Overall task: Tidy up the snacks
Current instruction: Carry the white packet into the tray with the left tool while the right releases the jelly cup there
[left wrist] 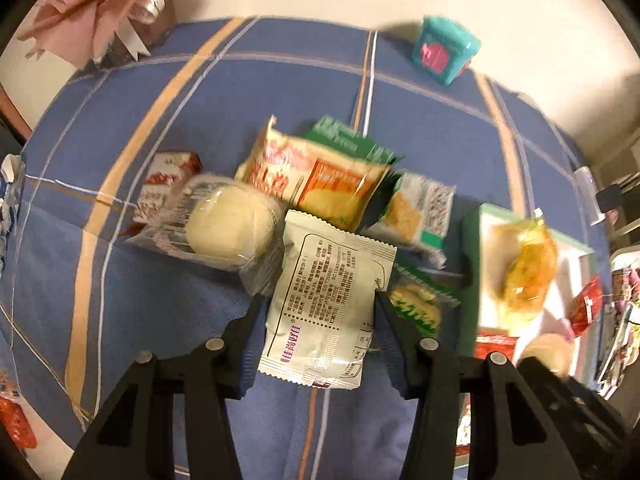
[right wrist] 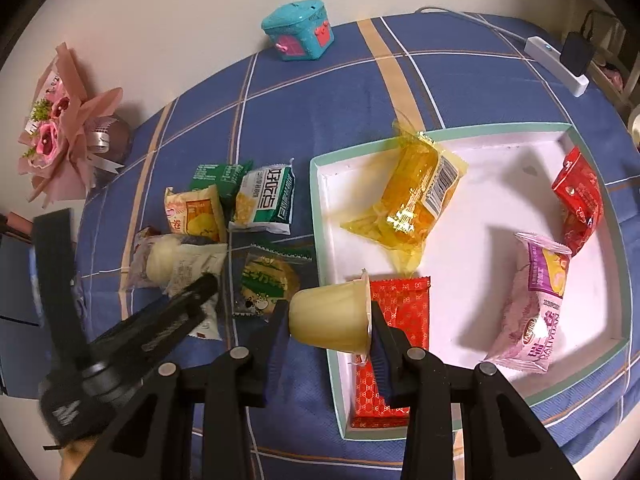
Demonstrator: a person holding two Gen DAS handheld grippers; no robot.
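My left hand-held gripper (left wrist: 320, 320) has its fingers closed against both side edges of a white snack sachet (left wrist: 326, 312), printed back facing up, above the blue plaid cloth (left wrist: 160, 280) on the worktop. Just beyond it the loose snacks crowd together: a clear-wrapped round bun (left wrist: 228, 226), an orange-and-white pastry pack (left wrist: 316, 180) and a green cracker pack (left wrist: 416, 208), touching or overlapping.

My right hand-held gripper (right wrist: 330, 318) is clamped on a pale pudding cup (right wrist: 332, 316), lying sideways over the near-left rim of the white tray (right wrist: 324, 240). Inside the tray, a yellow jelly pack (right wrist: 412, 204) sits at the far left, a red patterned packet (right wrist: 394, 344) along the left wall, a pink cake pack (right wrist: 532, 304) and a red pouch (right wrist: 580, 204) at right. Bare tray floor shows in the middle. A teal toy box (right wrist: 298, 28) stands at the cloth's far edge.
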